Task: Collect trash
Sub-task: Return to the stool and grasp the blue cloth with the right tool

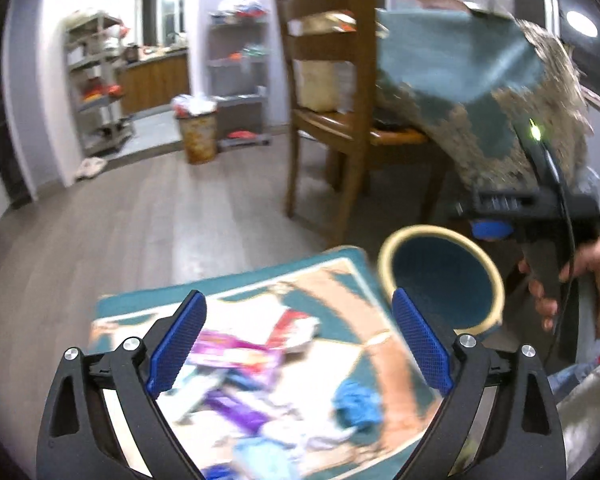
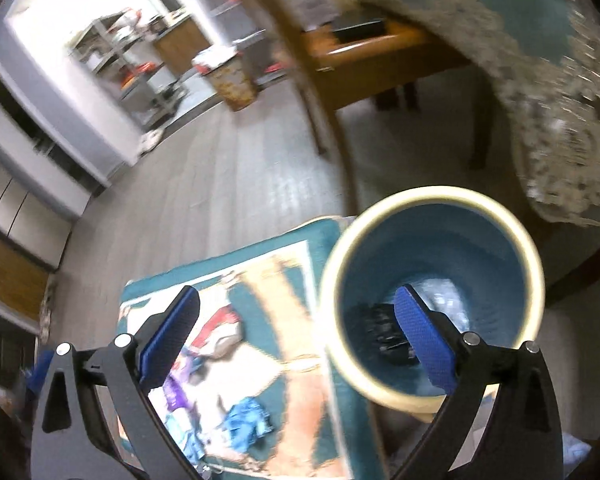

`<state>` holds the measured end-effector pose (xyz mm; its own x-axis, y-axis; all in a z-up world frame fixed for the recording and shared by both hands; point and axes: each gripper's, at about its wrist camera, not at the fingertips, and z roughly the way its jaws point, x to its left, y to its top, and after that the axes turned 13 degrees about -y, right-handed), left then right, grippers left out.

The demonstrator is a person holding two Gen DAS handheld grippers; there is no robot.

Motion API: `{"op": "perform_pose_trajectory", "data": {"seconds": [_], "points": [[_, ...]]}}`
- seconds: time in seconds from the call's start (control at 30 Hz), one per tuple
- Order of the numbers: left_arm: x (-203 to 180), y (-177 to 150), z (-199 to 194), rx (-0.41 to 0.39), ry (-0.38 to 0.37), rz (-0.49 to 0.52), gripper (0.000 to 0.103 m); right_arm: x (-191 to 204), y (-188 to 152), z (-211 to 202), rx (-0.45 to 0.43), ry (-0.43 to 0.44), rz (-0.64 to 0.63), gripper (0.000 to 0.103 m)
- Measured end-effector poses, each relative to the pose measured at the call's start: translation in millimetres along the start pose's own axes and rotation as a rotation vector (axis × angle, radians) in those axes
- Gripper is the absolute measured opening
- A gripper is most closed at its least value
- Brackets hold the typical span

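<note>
Several pieces of trash lie on a teal and tan patterned mat (image 1: 340, 276) (image 2: 296, 408): purple wrappers (image 1: 236, 376) (image 2: 176, 392), a red and white wrapper (image 1: 292, 324) (image 2: 220, 324) and a crumpled blue piece (image 1: 356, 400) (image 2: 248, 420). A blue bin with a cream rim (image 1: 444, 280) (image 2: 432, 280) stands at the mat's right edge, with dark trash (image 2: 380, 332) inside. My left gripper (image 1: 298, 344) is open above the wrappers. My right gripper (image 2: 296, 340) is open, its right finger over the bin's mouth; it also shows in the left wrist view (image 1: 540, 216).
A wooden chair (image 1: 332, 92) and a table with a teal lace-edged cloth (image 1: 480, 80) (image 2: 540, 60) stand behind the mat. A patterned bin (image 1: 198, 136) (image 2: 236, 80) and shelves (image 1: 96, 80) are across the wooden floor.
</note>
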<state>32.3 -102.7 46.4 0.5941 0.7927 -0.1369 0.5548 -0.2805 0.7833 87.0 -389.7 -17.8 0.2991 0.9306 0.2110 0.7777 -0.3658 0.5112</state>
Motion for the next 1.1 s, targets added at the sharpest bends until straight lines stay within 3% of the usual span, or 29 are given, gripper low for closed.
{"op": "perform_pose_trajectory", "data": {"seconds": [0.17,0.33,0.53,0.63,0.77,0.87,0.97,1.1], "points": [[52,-5,-18,0.004,0.122,0.026,0.096,57,-21,17,0.028,0.015,-0.162,0.097],[106,-27,-1,0.035,0.137,-0.123,0.096,94,-64,45,0.121,-0.010,-0.277,0.097],[137,-52,32,0.154,0.185,-0.140,0.096,103,-111,77,0.237,-0.065,-0.318,0.097],[144,-56,35,0.161,0.190,-0.173,0.096,104,-126,89,0.289,-0.074,-0.312,0.096],[139,-57,36,0.165,0.205,-0.152,0.096,105,-143,101,0.352,-0.082,-0.335,0.075],[136,-57,37,0.163,0.199,-0.158,0.096,105,-154,112,0.410,-0.083,-0.345,0.046],[132,-56,40,0.164,0.195,-0.166,0.096,102,-150,109,0.405,-0.073,-0.320,0.040],[128,-56,54,0.178,0.177,-0.199,0.096,96,-128,91,0.329,-0.056,-0.276,0.039]]}}
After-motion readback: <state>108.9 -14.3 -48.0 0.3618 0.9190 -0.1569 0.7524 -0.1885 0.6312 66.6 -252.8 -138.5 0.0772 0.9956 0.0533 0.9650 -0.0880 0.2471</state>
